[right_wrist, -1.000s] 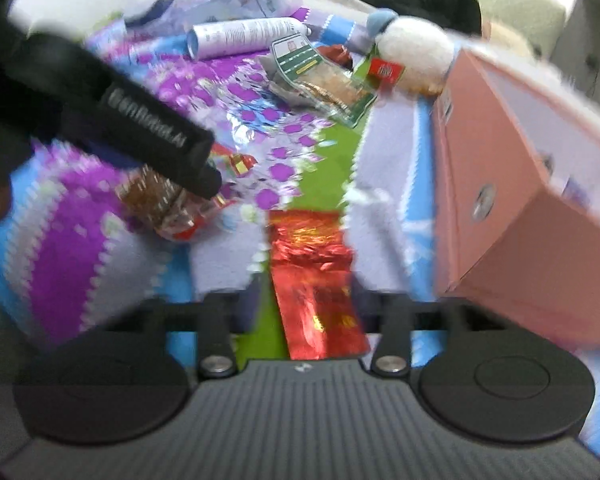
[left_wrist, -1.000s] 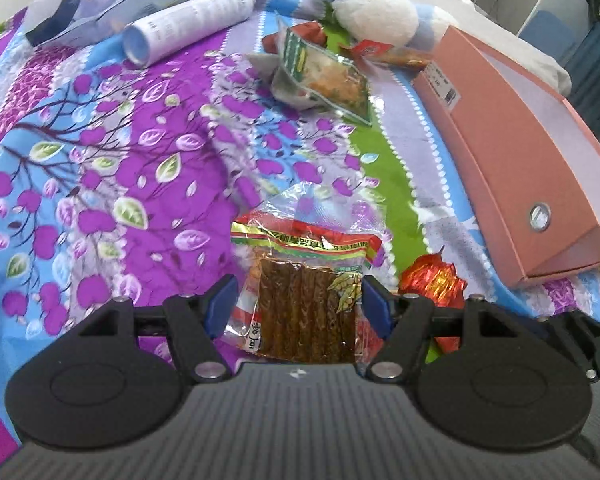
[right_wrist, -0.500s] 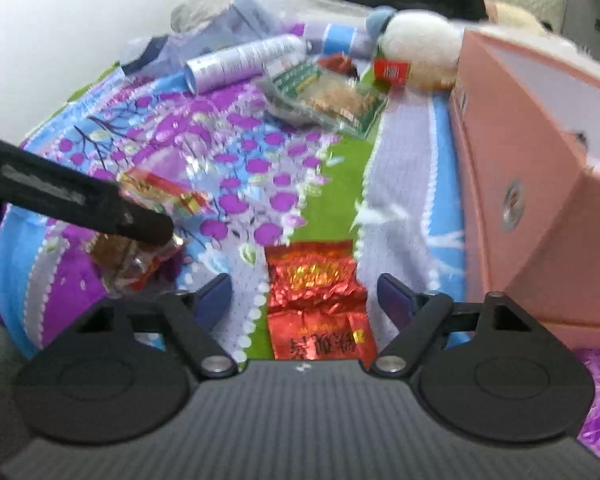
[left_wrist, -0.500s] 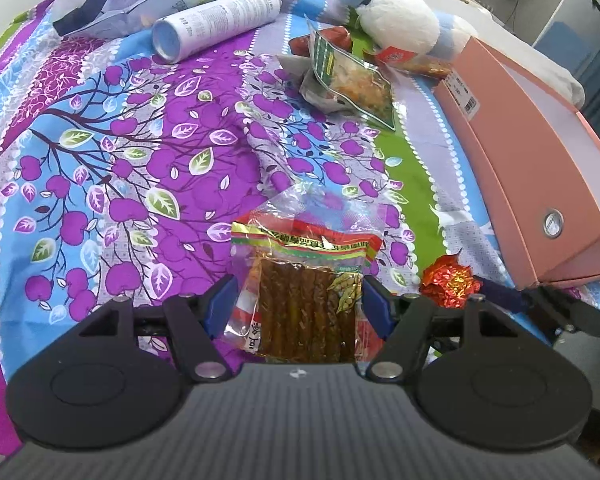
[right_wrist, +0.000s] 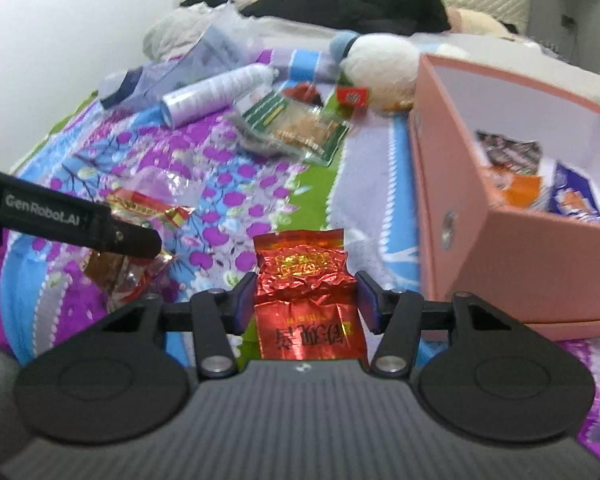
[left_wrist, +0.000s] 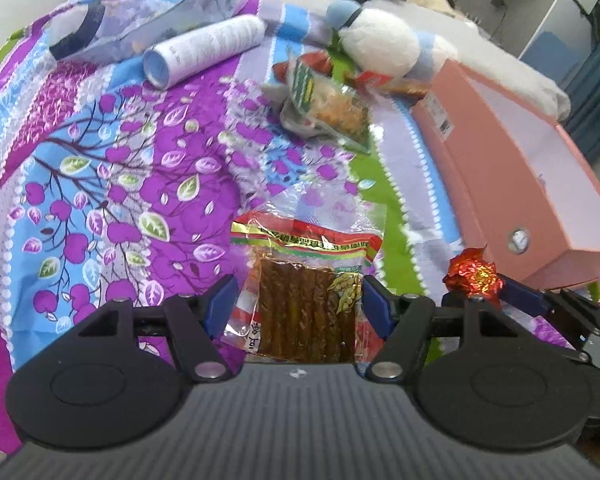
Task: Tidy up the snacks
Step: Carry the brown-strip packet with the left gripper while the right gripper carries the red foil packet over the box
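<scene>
A clear packet of brown sticks with a red and green header sits between the blue pads of my left gripper, which is shut on it just above the floral bedspread. My right gripper has a red foil packet between its pads. Its jaws are closing, and the pads touch the packet's crumpled sides. That foil packet also shows at the lower right of the left wrist view. To the right stands an open pink box with several snack packets inside.
Farther back on the bedspread lie a green-labelled snack bag, a white tube, a clear plastic bag, a white plush toy and a small red packet. Dark clothing is heaped behind.
My right jaws have narrowed onto the red foil packet, and that view has rolled level. The left gripper has risen a little with its packet. The right gripper has come into the left wrist view.
</scene>
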Demonstrator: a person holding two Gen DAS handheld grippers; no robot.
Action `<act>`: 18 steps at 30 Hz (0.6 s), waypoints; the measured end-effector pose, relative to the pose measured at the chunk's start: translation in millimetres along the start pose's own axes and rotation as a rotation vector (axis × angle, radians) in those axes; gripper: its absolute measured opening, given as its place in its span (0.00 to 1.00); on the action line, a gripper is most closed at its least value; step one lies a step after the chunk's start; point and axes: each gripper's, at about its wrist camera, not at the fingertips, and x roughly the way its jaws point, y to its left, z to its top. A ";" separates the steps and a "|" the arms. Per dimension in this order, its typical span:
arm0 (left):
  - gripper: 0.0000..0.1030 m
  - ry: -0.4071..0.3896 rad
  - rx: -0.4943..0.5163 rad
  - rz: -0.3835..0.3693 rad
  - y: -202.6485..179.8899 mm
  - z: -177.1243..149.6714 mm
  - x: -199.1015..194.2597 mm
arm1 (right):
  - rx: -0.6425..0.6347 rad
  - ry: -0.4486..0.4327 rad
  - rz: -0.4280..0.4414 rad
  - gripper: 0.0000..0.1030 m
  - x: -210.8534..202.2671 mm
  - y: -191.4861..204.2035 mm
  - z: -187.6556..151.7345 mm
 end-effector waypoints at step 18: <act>0.70 -0.070 0.080 -0.120 -61.3 7.6 -60.9 | 0.116 -0.159 -0.109 0.54 -97.9 -21.5 20.2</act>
